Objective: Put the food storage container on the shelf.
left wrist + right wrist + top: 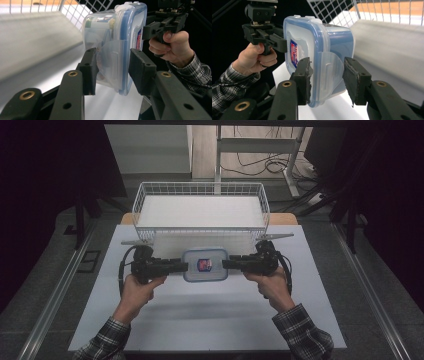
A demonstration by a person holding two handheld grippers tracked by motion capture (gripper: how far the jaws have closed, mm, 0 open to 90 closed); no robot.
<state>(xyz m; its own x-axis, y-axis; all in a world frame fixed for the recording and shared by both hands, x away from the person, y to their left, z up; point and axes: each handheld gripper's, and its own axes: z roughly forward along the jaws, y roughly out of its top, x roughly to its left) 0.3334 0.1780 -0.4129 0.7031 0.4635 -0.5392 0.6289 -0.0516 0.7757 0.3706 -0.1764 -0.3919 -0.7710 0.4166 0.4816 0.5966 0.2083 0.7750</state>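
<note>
A clear plastic container [205,265] with a blue-rimmed lid and a red and blue label hangs just above the white tabletop [200,320], in front of the wire basket. My left gripper [184,266] is shut on its left end and my right gripper [225,264] on its right end. In the left gripper view the jaws [112,67] clamp the container [115,37] across lid and base by a side latch flap, with the other gripper [150,28] at the far end. The right gripper view shows its gripper [327,75] on the container [319,45] the same way, opposite the left gripper [279,41].
A white wire basket [200,184] with a pale flat floor stands directly behind the container at the table's far edge. Dark curtains flank the table, and desk legs and cables lie beyond the basket. Bare white tabletop stretches in front of the hands.
</note>
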